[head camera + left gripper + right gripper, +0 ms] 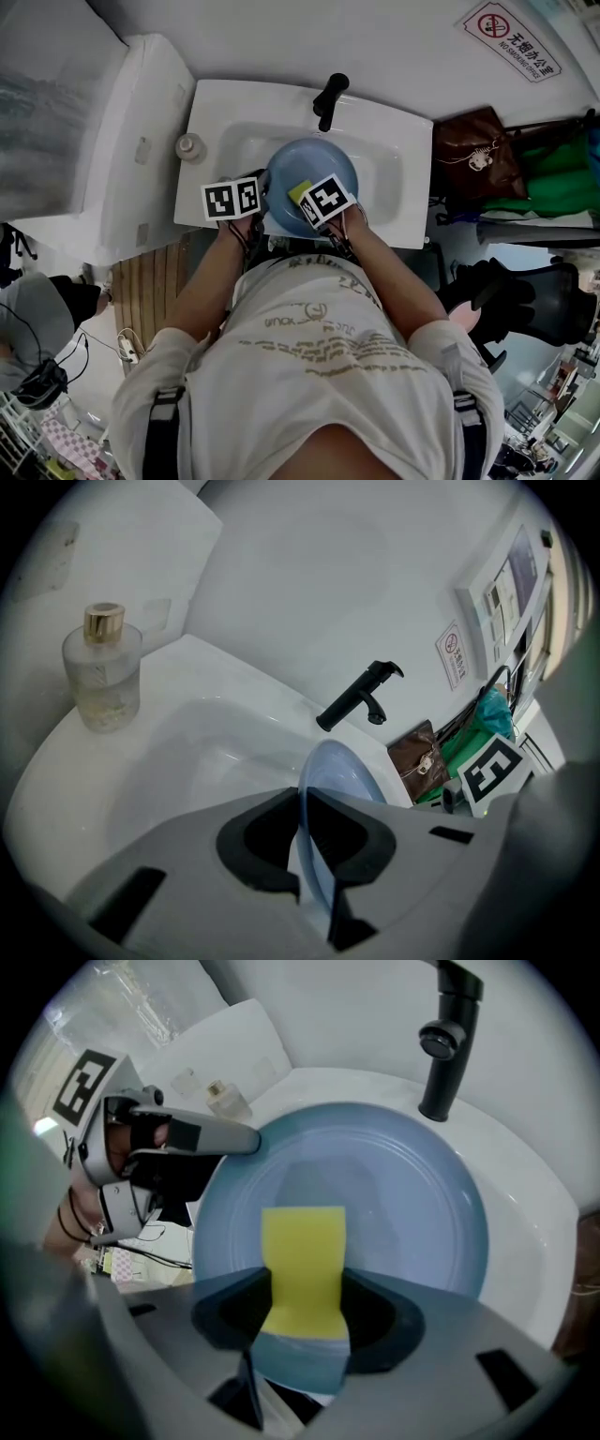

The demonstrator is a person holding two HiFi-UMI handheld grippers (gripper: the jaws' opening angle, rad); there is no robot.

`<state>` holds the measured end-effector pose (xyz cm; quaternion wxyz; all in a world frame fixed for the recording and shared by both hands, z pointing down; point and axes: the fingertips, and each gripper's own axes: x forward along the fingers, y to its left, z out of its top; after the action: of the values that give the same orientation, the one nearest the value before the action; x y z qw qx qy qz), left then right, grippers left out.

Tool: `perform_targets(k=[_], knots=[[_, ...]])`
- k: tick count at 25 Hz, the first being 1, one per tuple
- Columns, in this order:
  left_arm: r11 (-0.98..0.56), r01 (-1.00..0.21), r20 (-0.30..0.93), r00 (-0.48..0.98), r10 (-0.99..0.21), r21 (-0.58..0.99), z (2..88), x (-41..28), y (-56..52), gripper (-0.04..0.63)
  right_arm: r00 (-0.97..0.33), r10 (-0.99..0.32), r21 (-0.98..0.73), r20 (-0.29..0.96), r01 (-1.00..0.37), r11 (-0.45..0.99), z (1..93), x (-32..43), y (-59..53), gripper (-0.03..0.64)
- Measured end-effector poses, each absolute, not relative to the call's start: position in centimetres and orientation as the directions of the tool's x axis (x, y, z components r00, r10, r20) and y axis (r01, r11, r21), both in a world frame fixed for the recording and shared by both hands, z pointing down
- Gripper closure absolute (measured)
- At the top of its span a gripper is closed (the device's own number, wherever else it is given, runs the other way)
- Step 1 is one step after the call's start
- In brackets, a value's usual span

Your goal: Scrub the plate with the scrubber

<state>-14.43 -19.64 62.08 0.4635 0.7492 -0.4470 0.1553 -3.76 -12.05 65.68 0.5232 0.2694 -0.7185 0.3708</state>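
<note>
A round blue plate (314,161) is held tilted over the white sink (394,141). My left gripper (314,855) is shut on the plate's left rim, and the plate (342,771) shows edge-on between its jaws. My right gripper (302,1321) is shut on a yellow scrubber (302,1265), which lies flat against the plate's face (403,1204). From the right gripper view the left gripper (192,1138) clamps the plate's rim at the upper left. In the head view both marker cubes sit at the plate's near edge, with the scrubber (299,190) between them.
A black faucet (329,98) stands behind the basin. A clear bottle with a gold cap (101,667) is on the sink's left corner. A brown bag (473,155) hangs right of the sink, and a white toilet (103,141) is on the left.
</note>
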Motion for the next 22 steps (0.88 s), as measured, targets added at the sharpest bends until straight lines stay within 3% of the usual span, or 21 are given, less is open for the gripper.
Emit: perform_targets(k=[15, 22], knots=[[-0.262, -0.813, 0.637, 0.573, -0.516, 0.519, 60.9, -13.5, -19.5, 0.552, -0.268, -0.123, -0.167, 0.956, -0.837, 0.521, 65.2, -0.3, -17.2, 0.39], [-0.22, -0.838, 0.654, 0.532, -0.538, 0.5, 61.5, -14.2, -19.8, 0.554, -0.26, -0.022, -0.181, 0.965, -0.73, 0.659, 65.8, -1.7, -14.3, 0.39]])
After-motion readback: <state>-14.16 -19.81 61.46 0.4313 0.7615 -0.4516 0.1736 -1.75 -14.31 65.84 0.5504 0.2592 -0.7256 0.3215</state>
